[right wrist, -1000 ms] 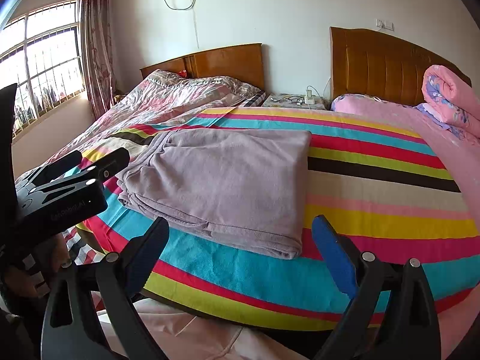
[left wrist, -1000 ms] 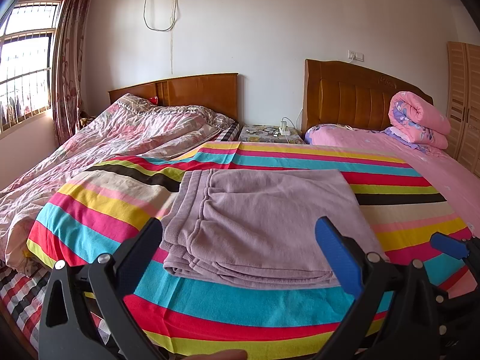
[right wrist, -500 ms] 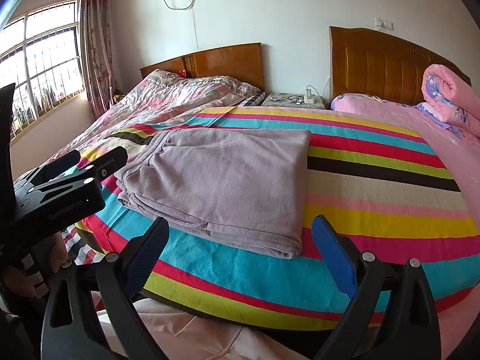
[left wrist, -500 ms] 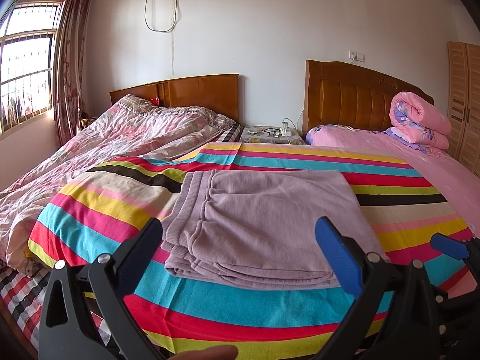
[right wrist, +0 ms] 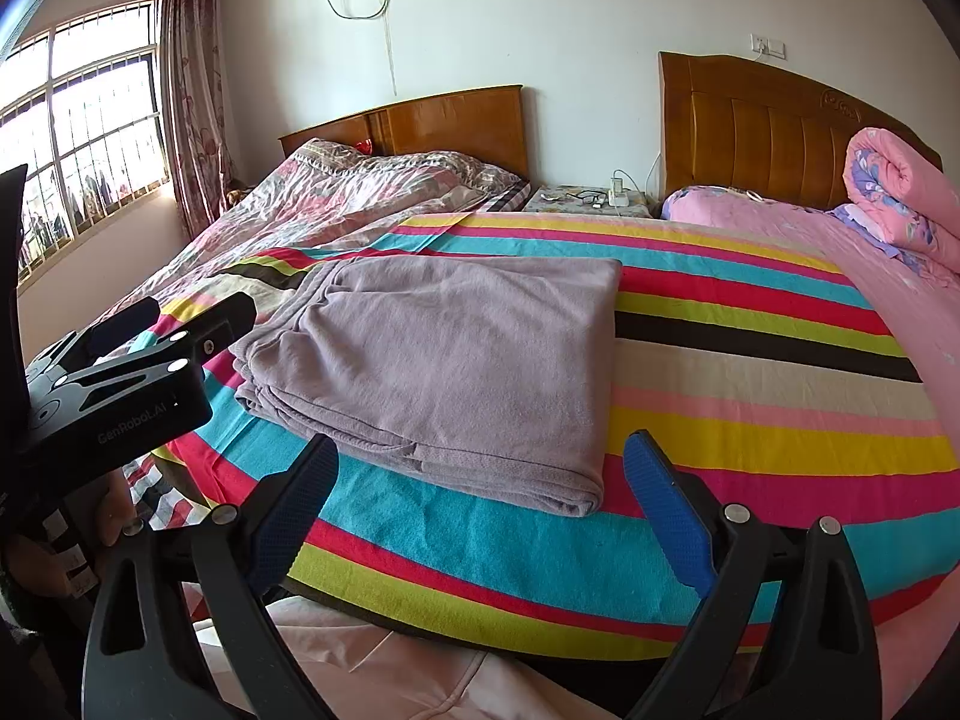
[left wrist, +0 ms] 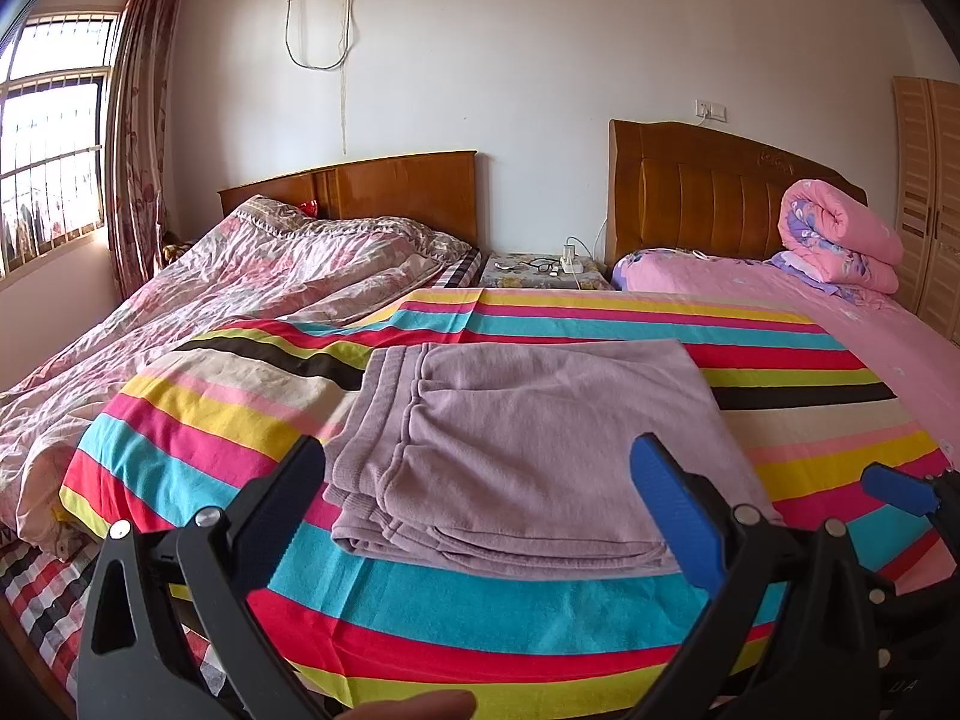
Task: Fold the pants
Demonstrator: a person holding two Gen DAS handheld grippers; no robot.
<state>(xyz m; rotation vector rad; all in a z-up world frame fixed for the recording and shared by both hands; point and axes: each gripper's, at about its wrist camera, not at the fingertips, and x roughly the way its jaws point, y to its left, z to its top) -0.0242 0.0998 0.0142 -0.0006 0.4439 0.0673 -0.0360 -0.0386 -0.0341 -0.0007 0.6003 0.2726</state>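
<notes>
The left gripper [left wrist: 480, 480] is spread wide and holds nothing; its two fingers stand apart with the near edge of the pants [left wrist: 528, 450] showing in the gap between them, just ahead of the tips. The pants, a mauve folded stack, lie flat on the striped sheet [left wrist: 210, 432], the waistband end toward the left finger and the smooth folded side toward the right one. The right gripper [right wrist: 480, 480] is likewise wide open and empty; the near right corner of the pants [right wrist: 456, 360] sits between its fingers and just beyond them, while most of the stack lies ahead and to the left. In the right wrist view the left gripper's body shows far off the left finger, low beside the sheet's edge, apart from the pants. Past the fingertips in both views are two headboards, a nightstand [left wrist: 540, 270] between them, a floral quilt [left wrist: 240, 288] ahead-left and a rolled pink blanket [left wrist: 840, 240] ahead-right.
</notes>
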